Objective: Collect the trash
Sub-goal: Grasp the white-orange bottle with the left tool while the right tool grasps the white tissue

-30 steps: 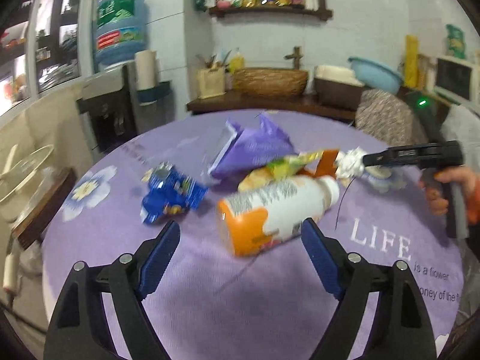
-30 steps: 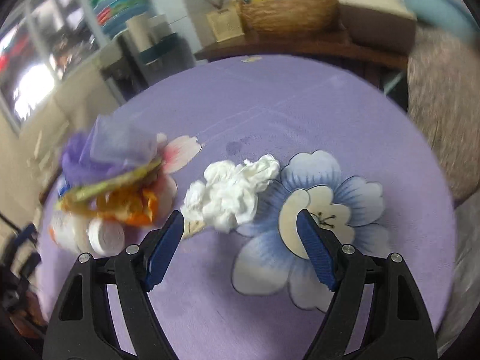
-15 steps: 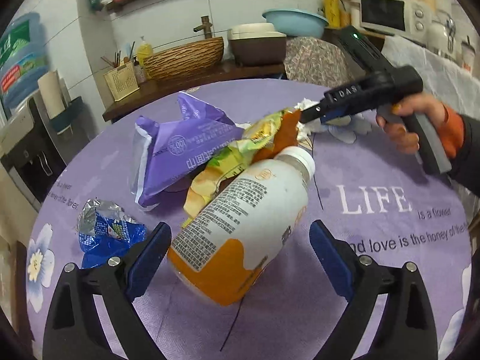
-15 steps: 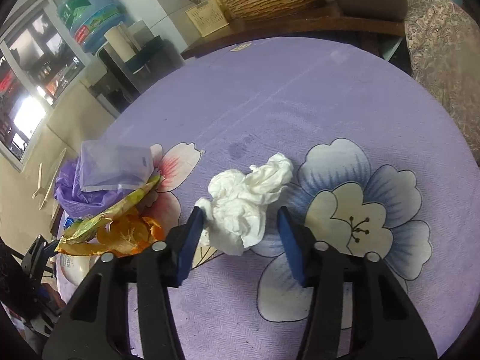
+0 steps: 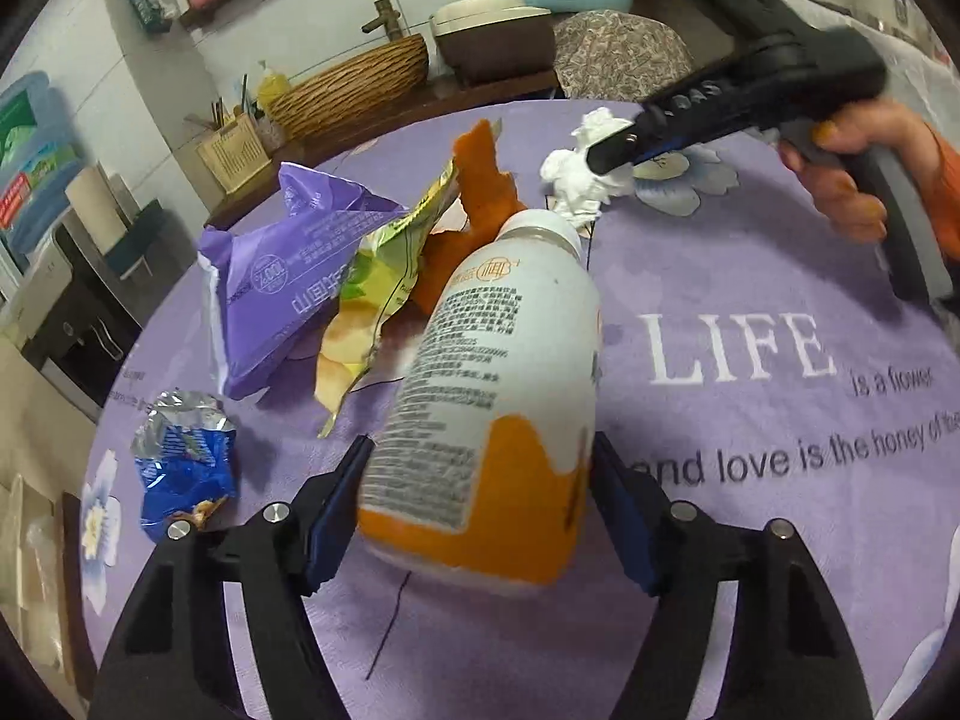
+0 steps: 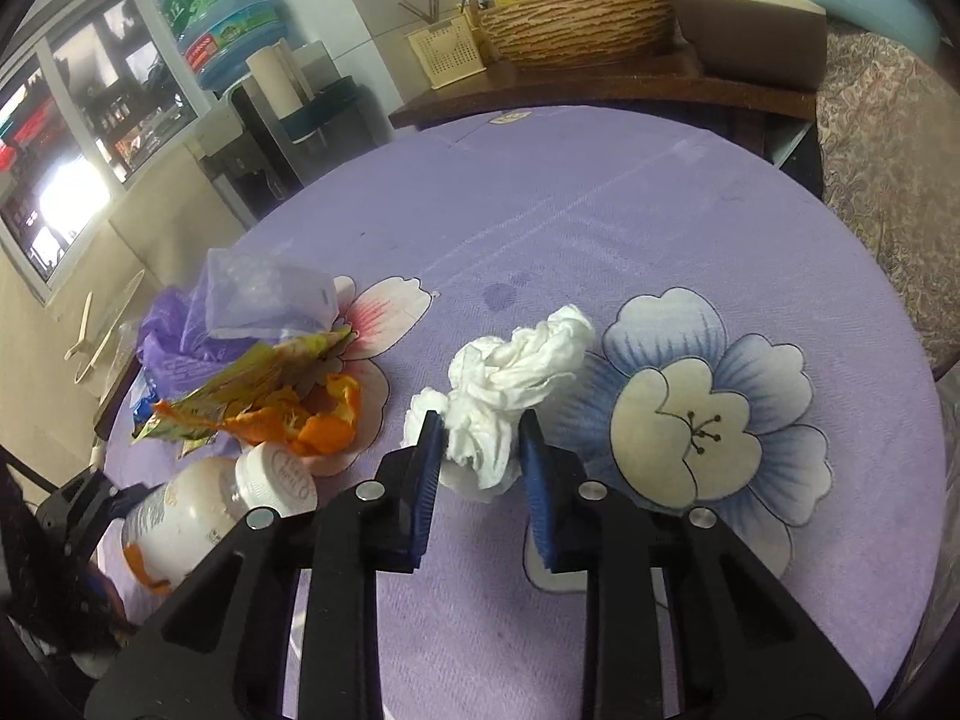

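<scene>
Left gripper (image 5: 480, 516) is closing around the stiff, slippery bottle (image 5: 492, 396); right gripper (image 6: 480, 468) is closing, pinching the soft, light tissue (image 6: 510, 384).

Table (image 5: 750, 540): bottle (image 5: 492, 396) on its side, base between left gripper (image 5: 480, 516) fingers, cap toward tissue (image 6: 510, 384). Tissue between right gripper (image 6: 480, 468) fingers. Peel (image 6: 318, 420), wrapper (image 5: 384, 276) and bag (image 5: 288, 294) heaped beyond the bottle; foil packet (image 5: 180, 456) left, apart.
</scene>
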Available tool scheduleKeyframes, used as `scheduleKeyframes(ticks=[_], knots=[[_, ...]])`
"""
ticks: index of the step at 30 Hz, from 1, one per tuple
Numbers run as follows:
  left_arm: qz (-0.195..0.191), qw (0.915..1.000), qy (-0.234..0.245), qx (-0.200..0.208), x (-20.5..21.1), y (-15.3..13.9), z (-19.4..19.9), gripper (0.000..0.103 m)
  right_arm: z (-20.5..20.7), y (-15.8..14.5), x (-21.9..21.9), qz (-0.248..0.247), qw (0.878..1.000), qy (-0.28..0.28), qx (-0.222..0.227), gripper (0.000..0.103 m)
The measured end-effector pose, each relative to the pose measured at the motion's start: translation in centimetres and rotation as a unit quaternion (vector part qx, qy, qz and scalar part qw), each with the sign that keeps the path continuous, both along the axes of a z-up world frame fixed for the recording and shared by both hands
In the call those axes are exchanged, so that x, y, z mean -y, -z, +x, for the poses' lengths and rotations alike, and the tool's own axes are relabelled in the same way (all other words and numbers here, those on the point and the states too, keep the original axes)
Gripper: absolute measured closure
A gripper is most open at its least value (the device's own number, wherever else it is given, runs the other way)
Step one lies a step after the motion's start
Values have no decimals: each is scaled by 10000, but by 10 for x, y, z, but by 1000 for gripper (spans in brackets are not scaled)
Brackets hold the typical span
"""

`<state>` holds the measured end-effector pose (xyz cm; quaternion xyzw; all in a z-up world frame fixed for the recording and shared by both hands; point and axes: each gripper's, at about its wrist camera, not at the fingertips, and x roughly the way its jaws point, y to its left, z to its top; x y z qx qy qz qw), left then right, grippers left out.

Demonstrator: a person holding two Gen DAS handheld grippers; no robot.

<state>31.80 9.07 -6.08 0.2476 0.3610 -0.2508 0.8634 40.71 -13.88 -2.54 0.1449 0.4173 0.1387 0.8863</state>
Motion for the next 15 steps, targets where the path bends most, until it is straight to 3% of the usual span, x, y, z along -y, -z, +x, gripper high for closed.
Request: scheduleKeyframes(ticks=[5,15], knots=[[-167,9998,-142,-6,7,-4,-3,36,-19,-4,11,-246,9995,-33,201,77],[-961,9935,-604,70,31,-14,-34,40,-81,-19,56,-269,9969,-55,736,77]])
